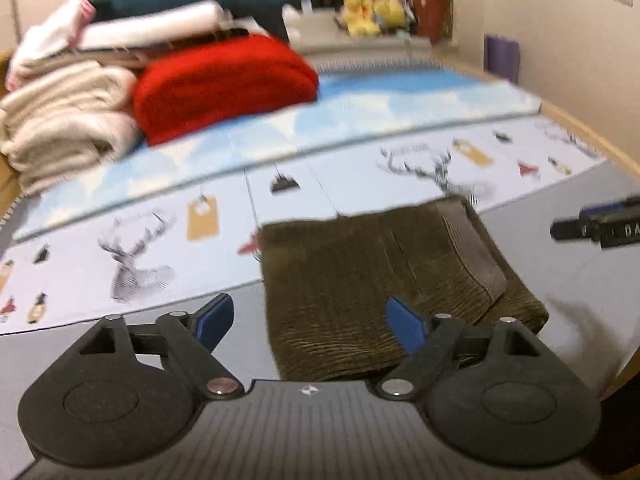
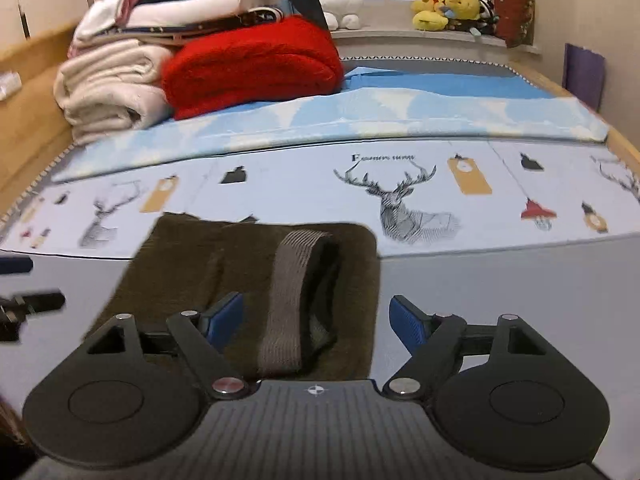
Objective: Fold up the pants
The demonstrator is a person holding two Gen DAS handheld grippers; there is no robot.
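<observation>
Dark olive-brown corduroy pants (image 1: 372, 276) lie folded into a compact rectangle on the bed, with the grey ribbed waistband (image 1: 476, 252) on top at their right side. My left gripper (image 1: 312, 322) is open and empty, just in front of the pants' near left edge. In the right wrist view the same pants (image 2: 224, 272) lie ahead with the waistband (image 2: 292, 300) looping over them. My right gripper (image 2: 318, 320) is open and empty, above the pants' near right corner. The right gripper's tip (image 1: 596, 228) shows at the far right of the left wrist view.
The bed sheet (image 2: 420, 200) has deer prints and a grey front band. A light blue blanket (image 2: 360, 120) lies behind. A stack of folded laundry with a red blanket (image 2: 252, 64) and cream blankets (image 2: 108, 88) stands at the back left. Plush toys (image 2: 444, 4) sit on the sill. A wooden bed frame (image 2: 28, 120) runs along the sides.
</observation>
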